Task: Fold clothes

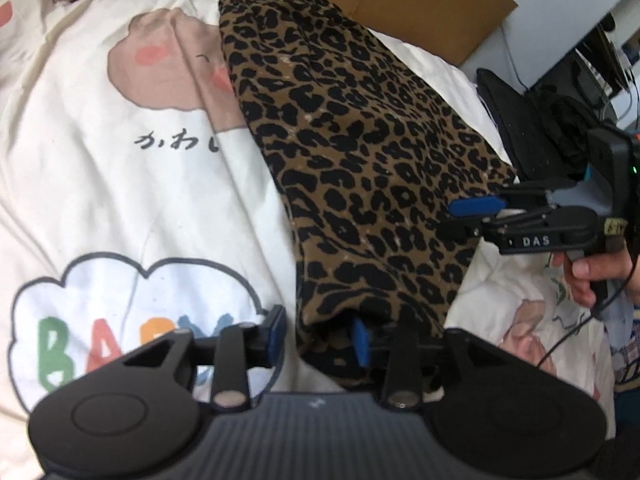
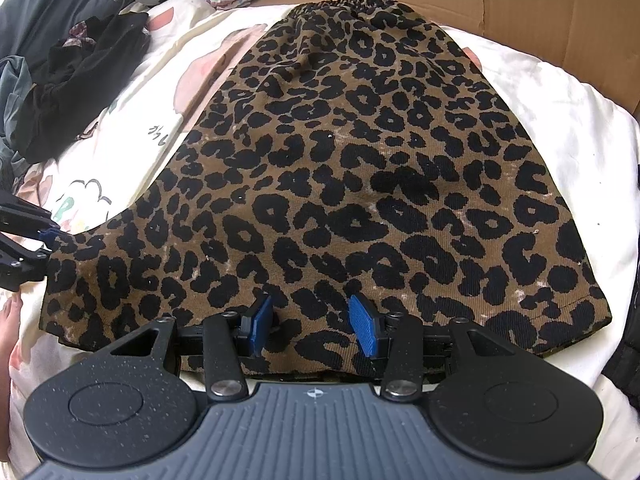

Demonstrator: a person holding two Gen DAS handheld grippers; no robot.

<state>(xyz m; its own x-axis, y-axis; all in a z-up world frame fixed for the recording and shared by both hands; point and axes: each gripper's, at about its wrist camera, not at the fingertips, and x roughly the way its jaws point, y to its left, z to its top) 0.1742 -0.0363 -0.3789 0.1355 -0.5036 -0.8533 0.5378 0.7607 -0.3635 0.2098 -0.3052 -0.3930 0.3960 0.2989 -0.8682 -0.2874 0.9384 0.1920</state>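
A leopard-print skirt [image 2: 340, 184] lies flat on a white cartoon-print duvet [image 1: 100, 184], its elastic waistband at the far end. My left gripper [image 1: 318, 336] sits at the skirt's [image 1: 360, 152] near left hem corner. Its left pad is on the bare duvet and its right pad [image 1: 360, 340] is tucked in under the cloth edge, neither pressing. It shows at the left border of the right wrist view as well, left gripper [image 2: 28, 240]. My right gripper [image 2: 312, 328] is open over the middle of the near hem, pads apart above flat cloth. In the left wrist view the right gripper [image 1: 466, 218] reaches in from the right.
A cardboard wall [image 2: 540, 4] stands behind the duvet. A heap of dark clothes [image 2: 72, 80] lies at the far left. A black bag and desk clutter [image 1: 560, 120] stand beyond the bed's right edge. A person's hand [image 1: 580, 276] holds the right gripper's handle.
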